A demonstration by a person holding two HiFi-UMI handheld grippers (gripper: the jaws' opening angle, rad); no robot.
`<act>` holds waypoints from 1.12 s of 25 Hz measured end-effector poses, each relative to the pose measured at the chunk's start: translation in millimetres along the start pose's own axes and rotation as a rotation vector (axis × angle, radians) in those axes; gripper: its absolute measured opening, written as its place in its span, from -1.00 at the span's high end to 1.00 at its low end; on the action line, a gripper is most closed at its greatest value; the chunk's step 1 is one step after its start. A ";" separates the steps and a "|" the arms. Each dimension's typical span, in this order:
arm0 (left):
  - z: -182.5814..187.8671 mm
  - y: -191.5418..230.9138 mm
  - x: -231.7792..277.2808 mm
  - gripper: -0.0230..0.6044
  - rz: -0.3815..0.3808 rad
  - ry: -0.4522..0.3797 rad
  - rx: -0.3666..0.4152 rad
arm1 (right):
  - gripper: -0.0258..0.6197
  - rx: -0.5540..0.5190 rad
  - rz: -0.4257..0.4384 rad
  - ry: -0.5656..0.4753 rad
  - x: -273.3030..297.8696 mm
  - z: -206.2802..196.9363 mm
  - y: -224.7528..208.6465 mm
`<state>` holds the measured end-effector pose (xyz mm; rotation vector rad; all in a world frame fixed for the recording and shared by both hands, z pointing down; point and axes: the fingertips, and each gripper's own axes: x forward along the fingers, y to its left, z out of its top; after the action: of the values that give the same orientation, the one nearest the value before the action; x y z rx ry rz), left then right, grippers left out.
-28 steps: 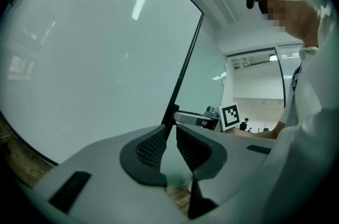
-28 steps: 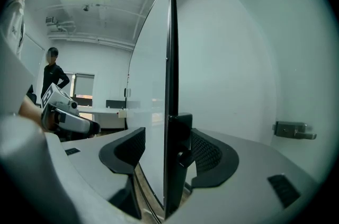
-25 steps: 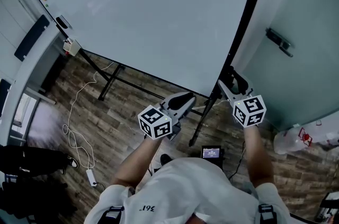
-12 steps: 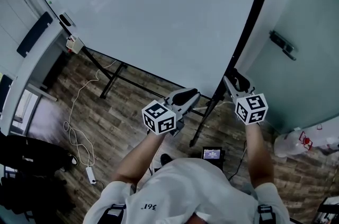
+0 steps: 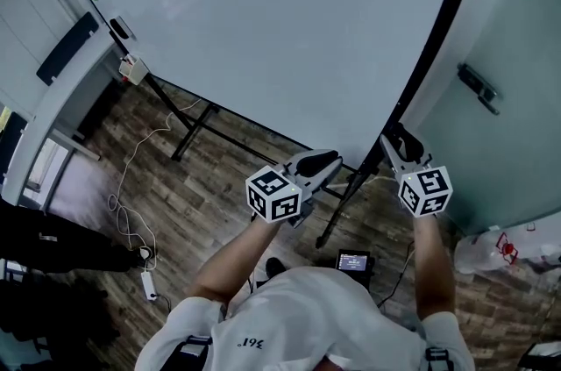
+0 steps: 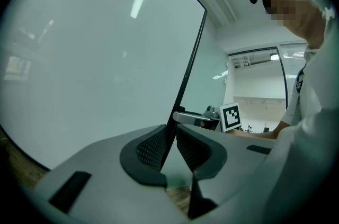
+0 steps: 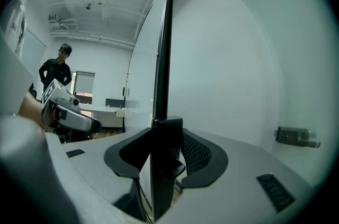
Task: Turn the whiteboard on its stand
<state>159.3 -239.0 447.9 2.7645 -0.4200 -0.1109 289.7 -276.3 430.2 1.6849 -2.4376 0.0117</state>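
The big whiteboard (image 5: 263, 27) leans on its black stand, its black-framed right edge (image 5: 438, 45) running down to the lower corner. My left gripper (image 5: 326, 166) sits at the board's bottom edge. In the left gripper view its jaws (image 6: 172, 146) stand nearly together with the board's thin edge (image 6: 183, 96) between the pads. My right gripper (image 5: 396, 139) is at the lower right corner. In the right gripper view its jaws (image 7: 167, 149) are closing, with the black frame (image 7: 164, 48) and its corner cap between them and both pads up against it.
The stand's black legs (image 5: 188, 132) spread over the wood floor. A white cable and power strip (image 5: 145, 281) lie at the left, and a small device (image 5: 353, 260) lies near my feet. A door with a handle (image 5: 478, 89) is close on the right. A person in black (image 7: 55, 72) stands behind.
The whiteboard and both grippers have drifted right and slightly down in the head view. Both grippers stay at the board's lower right corner.
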 end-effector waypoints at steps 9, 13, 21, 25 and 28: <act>2.7 8.9 2.1 0.77 0.010 -0.001 0.001 | 0.34 -0.029 0.037 -0.013 8.7 4.5 -4.6; 6.2 12.6 1.0 0.77 0.022 -0.002 0.010 | 0.34 -0.048 0.051 -0.007 13.2 5.6 -8.3; 9.3 18.1 -0.8 0.77 0.043 -0.011 0.014 | 0.32 -0.072 0.063 0.010 23.3 5.1 -21.0; 9.1 24.5 -5.1 0.77 0.057 -0.013 0.011 | 0.32 -0.076 0.061 0.018 29.8 5.8 -25.2; 7.9 25.9 -5.5 0.77 0.063 -0.014 0.006 | 0.32 -0.082 0.062 0.022 32.0 5.2 -28.0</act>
<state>145.9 -263.1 449.6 2.7550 -0.5116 -0.1144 304.0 -316.6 427.3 1.5661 -2.4384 -0.0598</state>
